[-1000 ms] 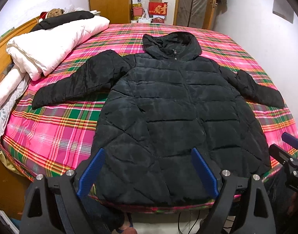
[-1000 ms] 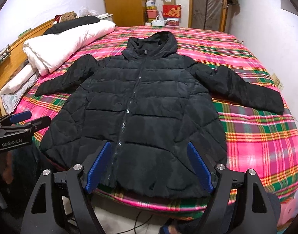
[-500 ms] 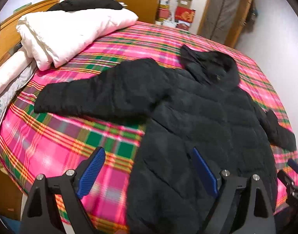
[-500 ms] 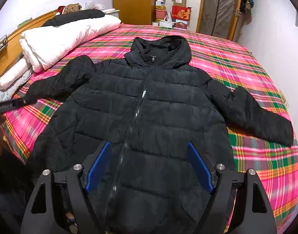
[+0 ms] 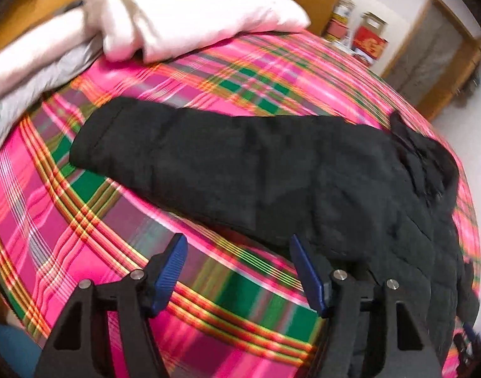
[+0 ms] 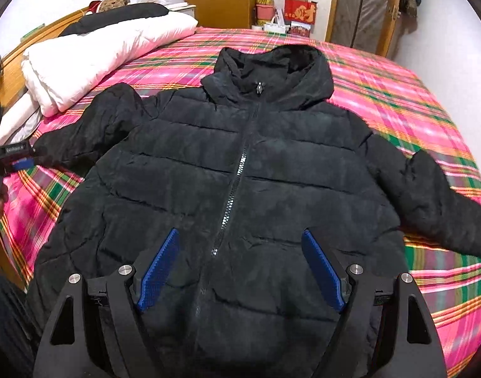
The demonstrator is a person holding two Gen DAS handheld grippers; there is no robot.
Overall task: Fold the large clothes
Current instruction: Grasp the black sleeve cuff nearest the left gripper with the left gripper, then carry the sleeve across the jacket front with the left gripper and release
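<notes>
A black hooded puffer jacket (image 6: 240,170) lies flat, front up and zipped, on the plaid bed, both sleeves spread out. In the left wrist view its left sleeve (image 5: 209,163) stretches across the frame, cuff at the left. My left gripper (image 5: 239,271) is open and empty, just short of that sleeve's lower edge; it also shows at the left edge of the right wrist view (image 6: 17,157). My right gripper (image 6: 240,267) is open and empty above the jacket's lower front, astride the zipper.
The bed has a pink, green and orange plaid sheet (image 6: 398,100). A folded white duvet (image 6: 99,53) and pillows lie along the wooden headboard at the left. Boxes (image 6: 298,12) and a wardrobe stand by the far wall.
My left gripper has swung left and forward to the jacket's left sleeve. My right gripper has moved forward over the jacket's lower front. Both stay open.
</notes>
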